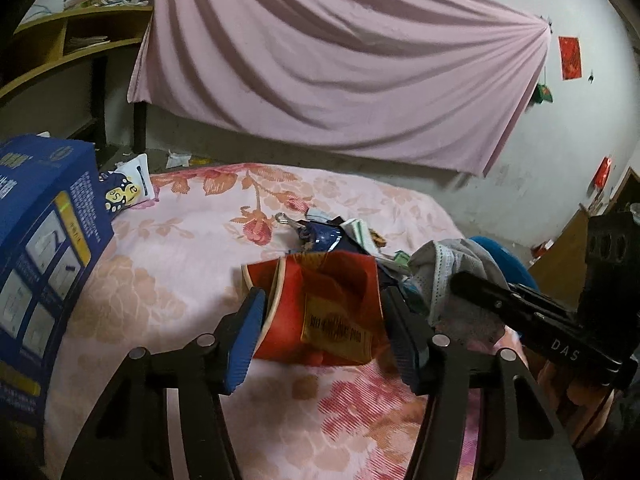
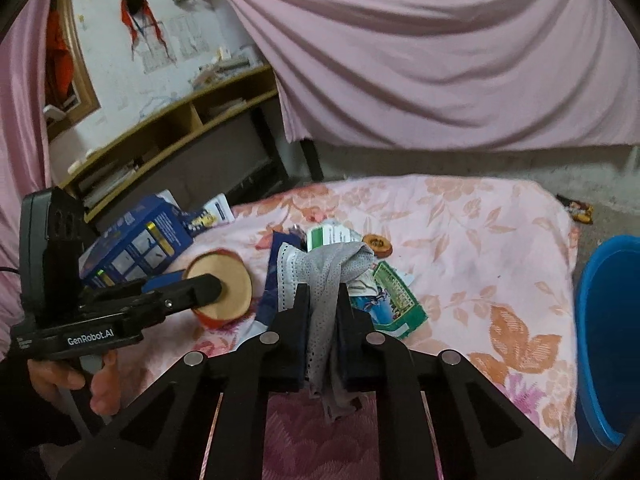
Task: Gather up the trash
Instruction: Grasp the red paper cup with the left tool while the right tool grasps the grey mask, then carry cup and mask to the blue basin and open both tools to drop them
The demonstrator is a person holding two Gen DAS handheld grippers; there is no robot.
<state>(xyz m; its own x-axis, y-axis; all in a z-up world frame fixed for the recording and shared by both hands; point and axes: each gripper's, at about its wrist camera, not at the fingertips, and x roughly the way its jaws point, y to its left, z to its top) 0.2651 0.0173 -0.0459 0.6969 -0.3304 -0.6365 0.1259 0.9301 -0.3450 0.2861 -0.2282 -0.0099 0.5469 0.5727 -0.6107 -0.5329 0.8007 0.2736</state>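
Right tool (image 2: 323,292) pinches grey mask (image 2: 326,276); left tool (image 1: 324,320) clamps sideways red cup (image 1: 320,304).

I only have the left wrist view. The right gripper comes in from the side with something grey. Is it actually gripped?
Observer: Yes. The right gripper is shut on the grey face mask, which hangs down between its fingers.
Operator: What's the blue shape behind the mask?
Observer: A blue bucket on the floor beside the bed.
Operator: Any trash hidden from me?
Observer: A green carton lies on the bedspread, just right of the mask.
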